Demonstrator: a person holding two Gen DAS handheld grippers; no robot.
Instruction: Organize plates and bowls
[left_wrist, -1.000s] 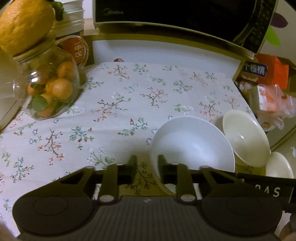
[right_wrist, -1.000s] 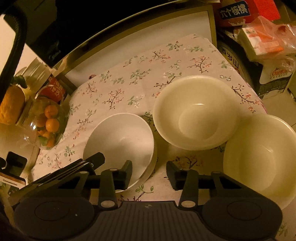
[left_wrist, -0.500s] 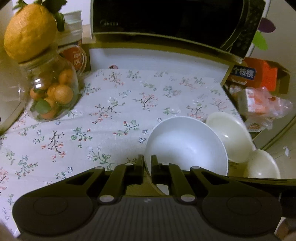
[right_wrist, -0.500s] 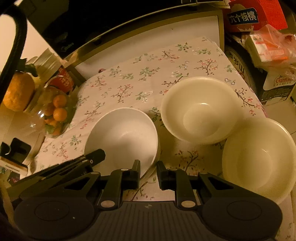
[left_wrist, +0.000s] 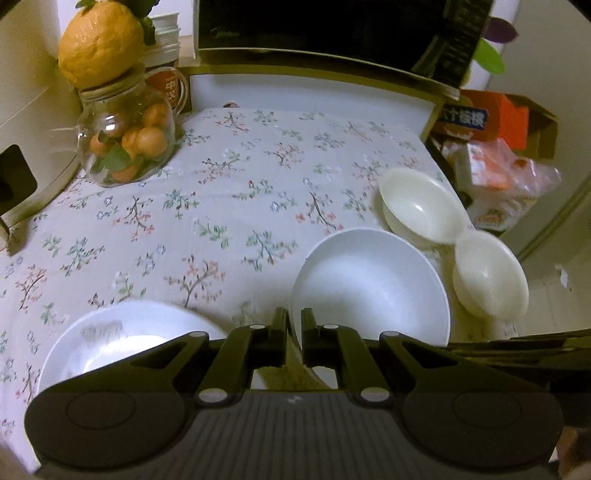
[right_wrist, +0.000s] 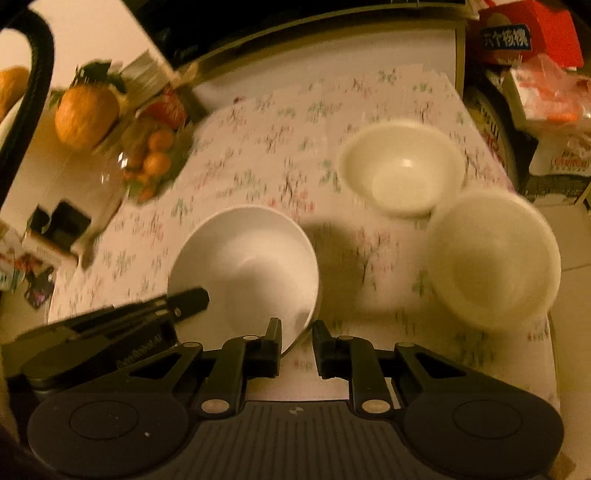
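Observation:
A white bowl (left_wrist: 373, 288) hangs a little above the flowered tablecloth (left_wrist: 240, 192), casting a shadow to its right in the right wrist view. My left gripper (left_wrist: 293, 328) is shut on its near rim. My right gripper (right_wrist: 297, 338) is shut on the white bowl (right_wrist: 247, 266) at another part of the rim, and the left gripper (right_wrist: 188, 299) shows there at the bowl's left side. Two cream bowls (left_wrist: 421, 208) (left_wrist: 487, 275) sit touching at the cloth's right edge. A white dish (left_wrist: 110, 339) lies at the near left, partly hidden by my left gripper.
A glass jar of small oranges (left_wrist: 127, 147) with a big citrus fruit (left_wrist: 99, 44) on top stands at the back left. A dark microwave (left_wrist: 332, 29) runs along the back. Boxes and packets (left_wrist: 495, 158) crowd the right, beyond the table edge.
Both grippers closed on the white bowl's rim and rose with it. Both views pulled back from the table, and the white dish came into the left wrist view.

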